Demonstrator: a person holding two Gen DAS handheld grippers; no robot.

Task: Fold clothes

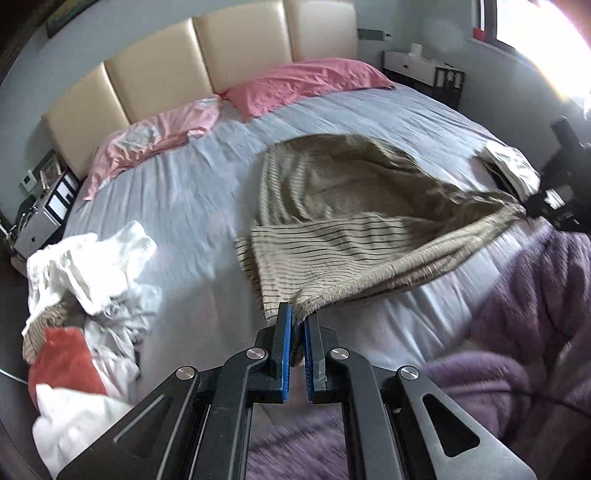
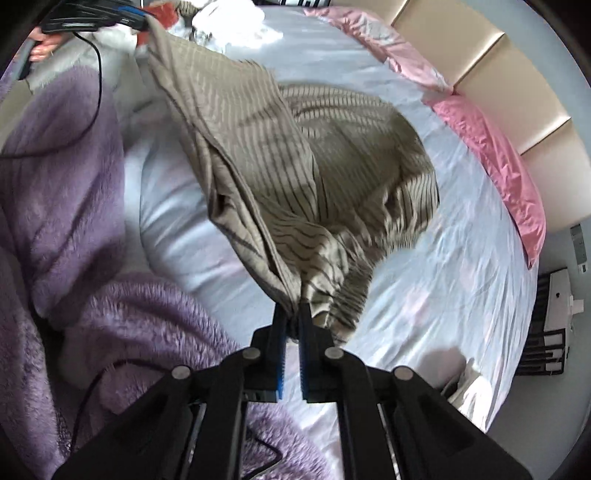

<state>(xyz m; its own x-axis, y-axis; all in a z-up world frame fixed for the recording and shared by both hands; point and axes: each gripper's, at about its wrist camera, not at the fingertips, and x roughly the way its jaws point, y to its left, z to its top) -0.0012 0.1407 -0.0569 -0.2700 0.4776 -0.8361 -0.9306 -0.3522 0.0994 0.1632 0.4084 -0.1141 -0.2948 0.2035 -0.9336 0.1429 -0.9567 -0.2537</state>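
A beige garment with thin dark stripes (image 1: 332,229) hangs stretched between both grippers above the bed's pale sheet (image 1: 177,192). My left gripper (image 1: 298,317) is shut on one corner of it. My right gripper (image 2: 291,317) is shut on the other corner; it also shows at the right edge of the left wrist view (image 1: 535,205). The garment (image 2: 280,158) billows and sags in the middle, its far part resting on the sheet (image 2: 443,266). The left gripper shows at the top left of the right wrist view (image 2: 138,18).
A heap of white, striped and red clothes (image 1: 85,295) lies at the bed's left. A purple fleece blanket (image 1: 524,325) covers the near edge. Pink pillows (image 1: 303,85) lie by the headboard. A folded white item (image 1: 513,166) sits at the right. Nightstands flank the bed.
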